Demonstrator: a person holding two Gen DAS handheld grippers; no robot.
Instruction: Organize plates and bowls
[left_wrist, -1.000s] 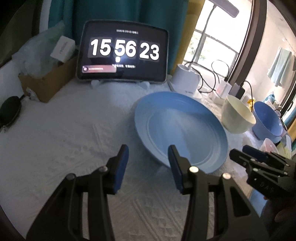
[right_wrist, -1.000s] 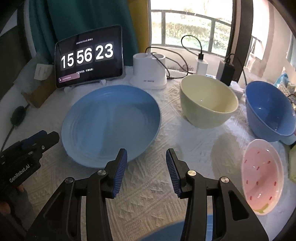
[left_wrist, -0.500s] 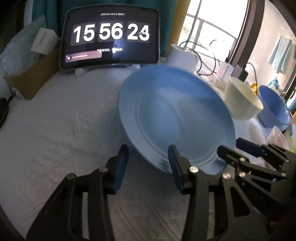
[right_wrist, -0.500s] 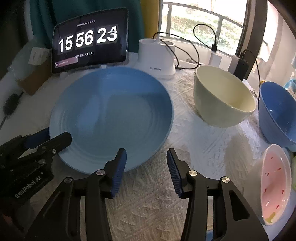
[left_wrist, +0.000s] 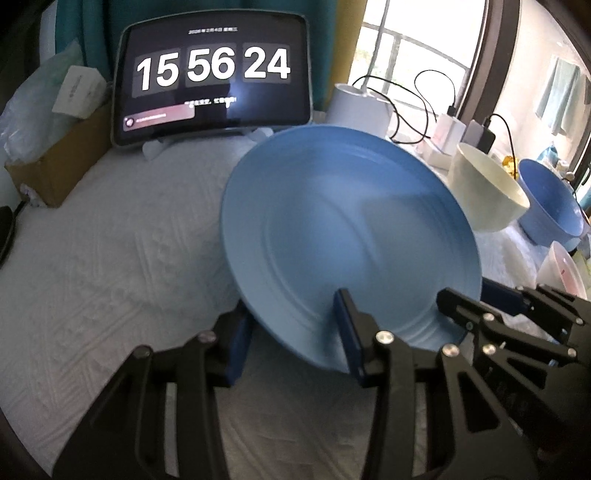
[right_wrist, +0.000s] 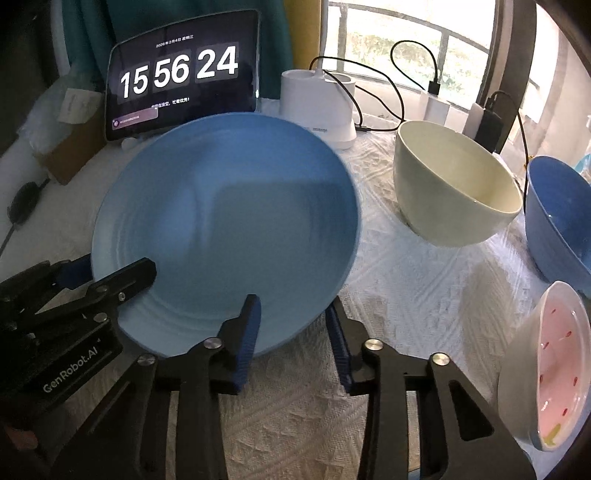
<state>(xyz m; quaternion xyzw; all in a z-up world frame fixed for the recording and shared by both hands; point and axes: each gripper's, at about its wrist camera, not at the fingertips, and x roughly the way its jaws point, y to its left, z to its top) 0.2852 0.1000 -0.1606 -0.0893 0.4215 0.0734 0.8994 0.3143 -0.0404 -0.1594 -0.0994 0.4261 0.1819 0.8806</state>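
A: Entry, both claws on one item. Where is the plate?

B: The blue plate (left_wrist: 347, 236) sits on the white cloth (left_wrist: 110, 258), in front of the clock screen (left_wrist: 212, 74), with the cream bowl (right_wrist: 454, 192) just beside it and the blue bowl (right_wrist: 557, 218) further to my right. Its near rim is between the fingers of both claws.

A: State of each claw?

B: My left gripper (left_wrist: 291, 343) straddles the rim, one pad under the plate, one over it. The gap looks narrow, but I cannot tell whether the pads press yet. My right gripper (right_wrist: 295, 332) is closing around the rim further along, one finger over the plate and one outside it; contact not confirmed there either.

A: How do I do this step well?

B: My judgement: finish both closures before any lift. The plate is glazed and likely slippery, so seat the pads well past the lip, not on its edge. Keep both hands at matching height so the plate stays flat. Raise slowly, and clear the cream bowl.

A: Risk?

B: One side gripping before the other could tip the plate, or it could slide on the cloth. The small pink dish (right_wrist: 546, 369) at my right is well apart, so no concern there.
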